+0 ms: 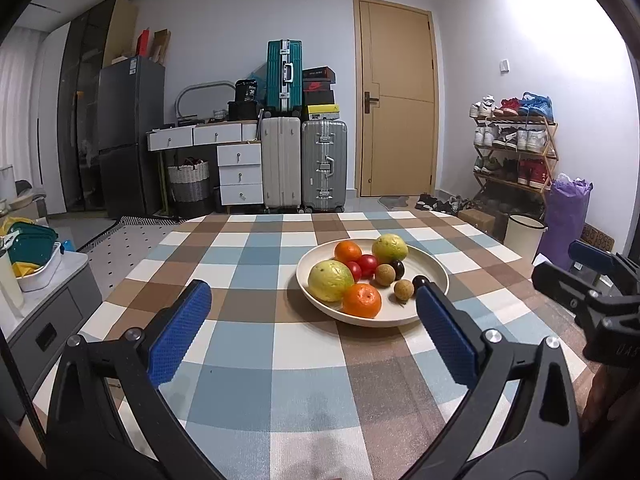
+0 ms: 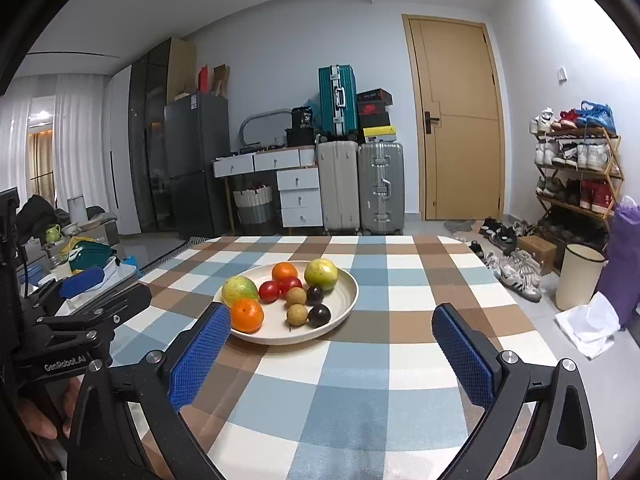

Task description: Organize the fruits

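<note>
Ribbed blue jaws apart, empty

"GenRobot.AI" on left hand-held gripper (image 2: 86, 280) body; "38" on black bag (image 1: 248, 91).

Plate (image 1: 434, 276), cream, round, shallow, upright; holds all fruit listed. Two oranges: one at the near rim (image 1: 362, 300), one toward the far rim (image 1: 347, 251). Two yellow-green guavas: near-left (image 1: 330, 280), far side (image 1: 389, 248). Two red tomatoes (image 1: 367, 265), touching, at centre. Two tan longans (image 1: 385, 274), right of centre. Two dark plums (image 1: 398, 268), beside the longans.
</note>
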A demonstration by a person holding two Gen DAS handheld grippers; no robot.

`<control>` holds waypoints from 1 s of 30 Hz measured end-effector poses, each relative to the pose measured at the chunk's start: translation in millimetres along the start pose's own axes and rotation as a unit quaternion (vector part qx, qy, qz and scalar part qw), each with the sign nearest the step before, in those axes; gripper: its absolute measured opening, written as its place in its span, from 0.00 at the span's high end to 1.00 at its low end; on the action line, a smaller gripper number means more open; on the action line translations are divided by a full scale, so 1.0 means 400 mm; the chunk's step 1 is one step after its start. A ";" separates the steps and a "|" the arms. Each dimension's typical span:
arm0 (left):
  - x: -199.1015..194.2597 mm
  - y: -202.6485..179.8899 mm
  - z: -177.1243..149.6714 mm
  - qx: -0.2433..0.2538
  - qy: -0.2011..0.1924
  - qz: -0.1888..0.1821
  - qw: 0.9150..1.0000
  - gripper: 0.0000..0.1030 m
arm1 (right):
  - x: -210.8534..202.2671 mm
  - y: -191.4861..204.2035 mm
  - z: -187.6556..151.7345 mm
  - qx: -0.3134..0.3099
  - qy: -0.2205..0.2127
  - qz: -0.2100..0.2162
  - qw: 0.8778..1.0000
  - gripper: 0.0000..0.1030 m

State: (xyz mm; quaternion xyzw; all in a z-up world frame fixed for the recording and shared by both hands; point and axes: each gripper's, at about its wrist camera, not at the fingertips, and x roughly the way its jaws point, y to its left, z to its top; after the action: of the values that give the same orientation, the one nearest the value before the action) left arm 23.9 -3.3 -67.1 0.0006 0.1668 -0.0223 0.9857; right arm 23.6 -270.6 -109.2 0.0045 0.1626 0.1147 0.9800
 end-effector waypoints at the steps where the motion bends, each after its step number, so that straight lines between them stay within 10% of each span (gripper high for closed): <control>1: -0.003 0.003 0.001 0.000 0.000 0.000 1.000 0.01 | 0.001 0.007 0.000 -0.006 0.001 -0.001 1.000 0.00; 30: -0.003 0.001 -0.002 0.000 0.000 -0.001 1.000 0.01 | 0.000 0.025 -0.005 -0.016 0.002 -0.004 1.000 0.00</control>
State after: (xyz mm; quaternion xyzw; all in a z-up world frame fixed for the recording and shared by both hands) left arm 22.4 -2.8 -67.3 0.0003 0.1671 -0.0228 0.9857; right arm 20.6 -260.9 -110.6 -0.0117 0.1631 0.1134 0.9800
